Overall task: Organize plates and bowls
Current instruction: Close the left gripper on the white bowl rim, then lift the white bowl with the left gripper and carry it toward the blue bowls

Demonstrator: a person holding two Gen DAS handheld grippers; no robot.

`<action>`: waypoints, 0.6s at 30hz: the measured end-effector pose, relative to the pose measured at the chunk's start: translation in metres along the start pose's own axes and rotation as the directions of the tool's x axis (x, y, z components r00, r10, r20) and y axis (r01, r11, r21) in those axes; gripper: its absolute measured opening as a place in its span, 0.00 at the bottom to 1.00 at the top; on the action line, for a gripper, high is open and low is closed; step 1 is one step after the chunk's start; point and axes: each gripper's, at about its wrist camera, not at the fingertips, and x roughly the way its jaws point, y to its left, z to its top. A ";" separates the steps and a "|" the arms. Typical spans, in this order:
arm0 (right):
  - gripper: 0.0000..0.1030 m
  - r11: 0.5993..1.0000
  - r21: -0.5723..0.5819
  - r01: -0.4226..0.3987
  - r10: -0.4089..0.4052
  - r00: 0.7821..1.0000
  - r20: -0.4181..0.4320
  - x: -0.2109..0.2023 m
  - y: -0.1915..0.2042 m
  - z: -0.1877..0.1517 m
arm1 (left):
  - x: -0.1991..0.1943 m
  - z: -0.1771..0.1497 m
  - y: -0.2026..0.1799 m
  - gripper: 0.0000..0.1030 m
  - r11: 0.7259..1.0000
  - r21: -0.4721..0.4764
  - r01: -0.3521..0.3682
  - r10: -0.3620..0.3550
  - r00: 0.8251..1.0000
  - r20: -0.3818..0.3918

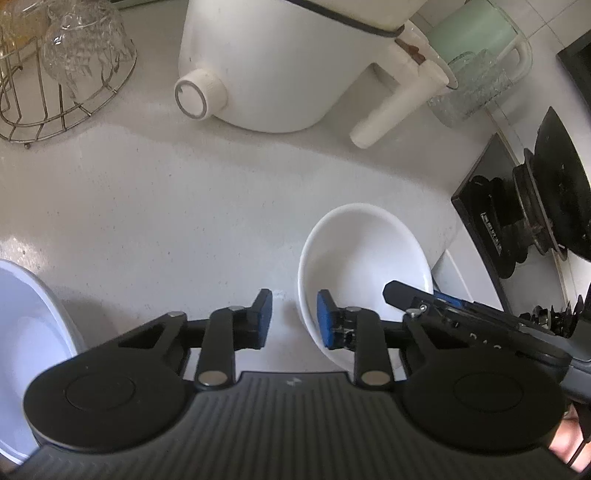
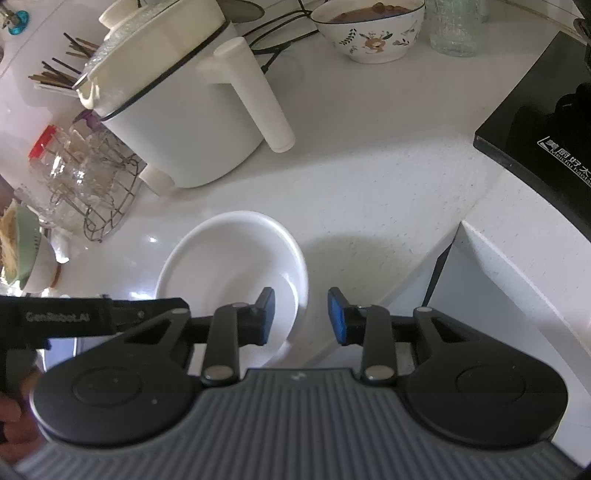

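Note:
A plain white bowl (image 1: 369, 251) (image 2: 229, 258) sits on the white counter near its front edge. My left gripper (image 1: 294, 319) straddles the bowl's left rim, one blue pad inside and one outside, with a gap showing on the outer side. My right gripper (image 2: 301, 316) straddles the opposite rim the same way, and its outer pad stands apart from the wall. Neither pair of pads presses on the bowl. A second white dish (image 1: 26, 332) lies at the left edge of the left wrist view, partly hidden.
A white electric pot (image 1: 266, 74) (image 2: 177, 129) with a long handle stands behind the bowl. A wire rack (image 1: 55, 92) (image 2: 107, 195) holds glass bowls at the left. A black stove (image 1: 535, 214) (image 2: 546, 122) is on the right. A flower-patterned bowl (image 2: 369, 33) with food sits at the back.

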 end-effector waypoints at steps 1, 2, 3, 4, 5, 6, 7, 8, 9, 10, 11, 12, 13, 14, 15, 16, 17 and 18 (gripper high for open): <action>0.28 1.000 0.006 0.004 -0.004 1.000 -0.001 0.000 -0.001 -0.001 | 0.000 0.000 0.000 0.25 1.000 0.001 0.002 -0.002 1.000 0.001; 0.25 1.000 0.014 0.005 -0.005 1.000 -0.001 0.000 -0.002 -0.002 | 0.000 0.000 0.000 0.24 1.000 0.001 0.004 -0.004 1.000 0.002; 0.23 1.000 0.017 0.006 -0.006 1.000 0.000 0.001 -0.002 -0.002 | 0.000 0.000 0.000 0.21 1.000 0.003 0.005 -0.005 1.000 0.004; 0.21 1.000 0.014 0.010 -0.010 1.000 0.003 0.001 -0.002 -0.002 | 0.000 0.001 0.000 0.18 1.000 0.002 0.006 -0.006 1.000 0.004; 0.17 1.000 0.014 0.013 -0.013 1.000 0.004 0.001 -0.002 -0.003 | -0.001 0.001 0.000 0.16 1.000 -0.005 0.013 -0.013 1.000 0.003; 0.16 1.000 0.019 0.010 -0.010 1.000 0.006 0.001 -0.002 -0.004 | -0.001 0.002 0.000 0.12 1.000 -0.009 0.024 -0.024 1.000 0.001; 0.14 1.000 0.021 0.005 -0.006 1.000 0.008 0.000 -0.001 -0.004 | -0.002 0.002 -0.001 0.10 1.000 -0.002 0.027 -0.027 1.000 0.002; 0.12 1.000 0.020 0.003 -0.004 1.000 0.011 -0.001 0.000 -0.005 | -0.003 0.002 -0.002 0.10 1.000 0.008 0.022 -0.022 1.000 0.006; 0.12 1.000 0.011 0.009 -0.009 1.000 0.017 -0.003 0.002 -0.006 | -0.004 0.002 -0.004 0.10 1.000 0.017 0.017 -0.017 1.000 0.008; 0.12 1.000 0.005 0.013 -0.013 1.000 0.022 -0.005 0.004 -0.006 | -0.006 0.002 -0.006 0.10 1.000 0.022 0.013 -0.013 1.000 0.011; 0.12 1.000 0.006 0.011 -0.011 1.000 0.027 -0.007 0.005 -0.006 | -0.008 0.002 -0.007 0.10 1.000 0.021 0.010 -0.010 1.000 0.014; 0.12 1.000 0.011 0.006 -0.007 0.999 0.033 -0.009 0.005 -0.006 | -0.009 0.002 -0.007 0.10 1.000 0.019 0.008 -0.009 1.000 0.014; 0.12 1.000 0.014 0.005 -0.006 0.999 0.037 -0.010 0.005 -0.006 | -0.010 0.002 -0.008 0.10 1.000 0.019 0.010 -0.010 1.000 0.014; 0.12 1.000 0.020 0.003 -0.004 0.999 0.039 -0.012 0.005 -0.006 | -0.011 0.002 -0.008 0.10 1.000 0.014 0.012 -0.012 1.000 0.015; 0.12 1.000 0.026 0.001 -0.002 0.999 0.041 -0.014 0.006 -0.006 | -0.014 0.002 -0.007 0.10 1.000 0.009 0.015 -0.016 1.000 0.018; 0.12 1.000 0.028 -0.002 0.001 0.999 0.045 -0.016 0.007 -0.005 | -0.018 0.002 -0.007 0.10 1.000 0.009 0.018 -0.018 1.000 0.023; 0.12 0.999 0.032 -0.006 0.004 0.999 0.048 -0.018 0.007 -0.005 | -0.021 0.002 -0.008 0.10 1.000 0.012 0.019 -0.019 0.999 0.027; 0.12 0.999 0.042 -0.011 0.009 0.999 0.047 -0.021 0.008 -0.004 | -0.023 0.003 -0.010 0.10 1.000 0.015 0.019 -0.019 0.999 0.031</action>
